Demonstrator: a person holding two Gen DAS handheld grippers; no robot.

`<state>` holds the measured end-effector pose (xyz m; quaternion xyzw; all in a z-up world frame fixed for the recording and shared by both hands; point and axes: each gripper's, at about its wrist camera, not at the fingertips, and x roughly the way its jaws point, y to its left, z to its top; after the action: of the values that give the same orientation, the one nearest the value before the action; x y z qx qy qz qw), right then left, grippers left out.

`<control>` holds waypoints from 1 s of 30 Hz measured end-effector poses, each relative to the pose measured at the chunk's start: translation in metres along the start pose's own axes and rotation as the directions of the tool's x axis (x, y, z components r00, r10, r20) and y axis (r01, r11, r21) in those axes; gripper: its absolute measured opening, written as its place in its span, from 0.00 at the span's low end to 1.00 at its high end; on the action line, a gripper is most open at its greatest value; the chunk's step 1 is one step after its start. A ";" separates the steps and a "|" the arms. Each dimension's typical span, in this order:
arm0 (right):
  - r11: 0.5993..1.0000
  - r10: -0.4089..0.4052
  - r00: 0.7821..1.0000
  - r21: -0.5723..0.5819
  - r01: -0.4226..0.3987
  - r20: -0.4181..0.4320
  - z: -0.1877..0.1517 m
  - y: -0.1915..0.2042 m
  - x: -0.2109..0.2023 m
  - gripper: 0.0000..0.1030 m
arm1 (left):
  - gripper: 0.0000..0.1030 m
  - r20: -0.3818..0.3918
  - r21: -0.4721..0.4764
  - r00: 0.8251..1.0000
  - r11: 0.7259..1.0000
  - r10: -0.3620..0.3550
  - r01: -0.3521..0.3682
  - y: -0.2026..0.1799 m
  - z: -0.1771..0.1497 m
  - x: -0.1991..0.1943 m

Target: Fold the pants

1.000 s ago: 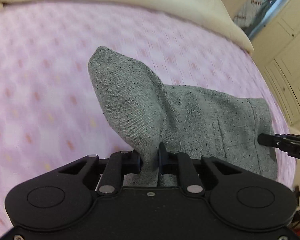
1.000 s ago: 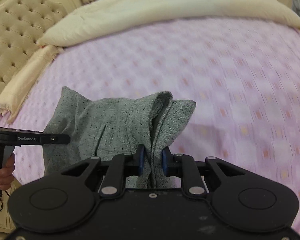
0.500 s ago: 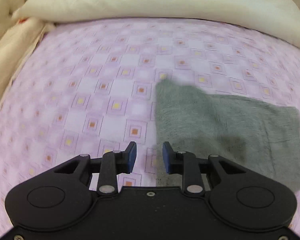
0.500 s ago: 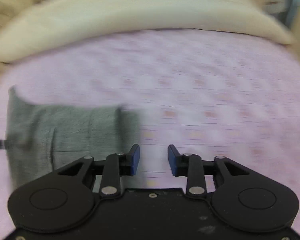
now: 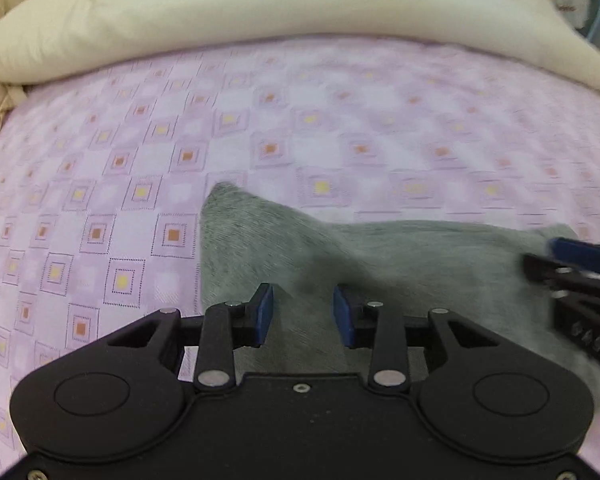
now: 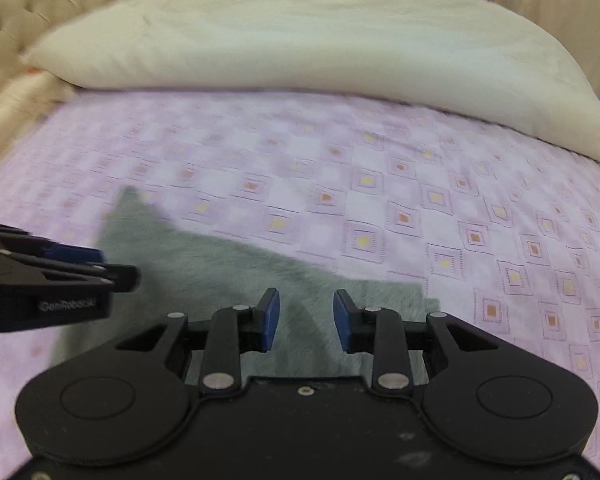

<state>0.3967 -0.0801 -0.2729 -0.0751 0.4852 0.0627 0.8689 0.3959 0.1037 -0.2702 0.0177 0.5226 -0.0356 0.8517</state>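
Grey speckled woven pants (image 5: 380, 256) lie folded and flat on the bed's lilac sheet patterned with small orange and yellow squares (image 5: 140, 168), with one corner pointing toward the thick cream duvet (image 5: 260, 12) bunched along the far side. Over the near edge of the fabric hangs the black left gripper (image 5: 302, 314), its blue-padded fingers spread apart with nothing between them. Close beside it, the black right gripper (image 6: 306, 316) is likewise over the cloth with its fingers parted and empty, and a beige tufted headboard (image 6: 16, 12) rises at the far left.
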 end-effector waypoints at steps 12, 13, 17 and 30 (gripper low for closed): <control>0.997 -0.021 0.997 0.076 0.015 0.074 -0.015 -0.013 -0.022 0.45 | 0.54 0.121 -0.006 0.991 0.999 0.054 -0.053 0.028 -0.040 -0.037; 0.997 -0.003 0.994 0.075 -0.005 0.109 -0.022 -0.011 -0.035 0.45 | 0.54 0.134 -0.014 0.991 1.000 0.027 -0.025 0.025 -0.051 -0.049; 0.999 0.041 0.993 0.025 -0.044 0.112 -0.061 -0.002 -0.065 0.45 | 0.56 0.118 0.010 0.993 1.000 -0.018 0.017 0.011 -0.092 -0.064; 0.998 -0.056 0.995 0.027 0.054 0.088 -0.090 -0.009 -0.107 0.46 | 0.54 0.030 -0.140 0.998 0.988 0.062 -0.057 0.012 -0.117 -0.104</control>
<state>0.2676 -0.1102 -0.2278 -0.0749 0.4445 0.0362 0.8919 0.2455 0.1281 -0.2305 -0.0269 0.5086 0.0261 0.8602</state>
